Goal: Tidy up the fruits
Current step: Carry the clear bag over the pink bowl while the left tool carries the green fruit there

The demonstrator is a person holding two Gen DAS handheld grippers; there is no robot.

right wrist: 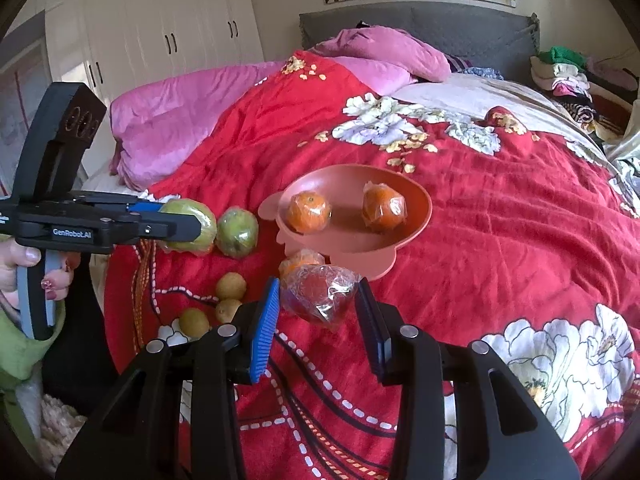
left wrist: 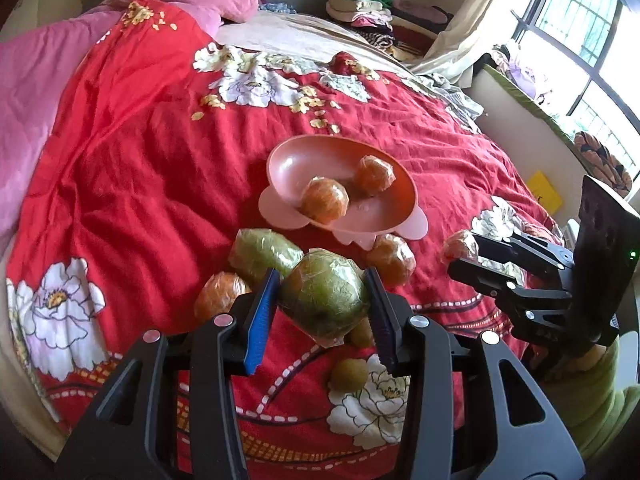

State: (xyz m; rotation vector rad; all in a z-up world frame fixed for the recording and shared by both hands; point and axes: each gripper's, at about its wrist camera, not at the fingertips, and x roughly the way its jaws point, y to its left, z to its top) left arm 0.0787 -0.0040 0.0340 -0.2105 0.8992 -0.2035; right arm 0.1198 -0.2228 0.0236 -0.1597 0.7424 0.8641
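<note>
My left gripper [left wrist: 322, 280] is shut on a green fruit in plastic wrap [left wrist: 324, 300], held just above the red bedspread. From the right wrist view the same gripper [right wrist: 180, 218] shows side-on at the left with that green fruit [right wrist: 202, 216]. My right gripper [right wrist: 318, 286] is shut on a wrapped red-orange fruit [right wrist: 320, 296], near the front lip of the pink bowl [right wrist: 424, 208]. Two wrapped oranges [right wrist: 309, 212] [right wrist: 384, 208] lie in the bowl [left wrist: 288, 160]. In the left wrist view the right gripper [left wrist: 466, 256] is at the right edge.
On the bedspread lie another wrapped green fruit [left wrist: 260, 252], two wrapped oranges [left wrist: 220, 296] [left wrist: 390, 258] and three small brownish-green fruits [right wrist: 231, 286]. Pink quilts [right wrist: 180, 112] are piled at the head. Folded clothes [left wrist: 364, 8] are stacked at the far corner. A hand [right wrist: 24, 260] holds the left grip.
</note>
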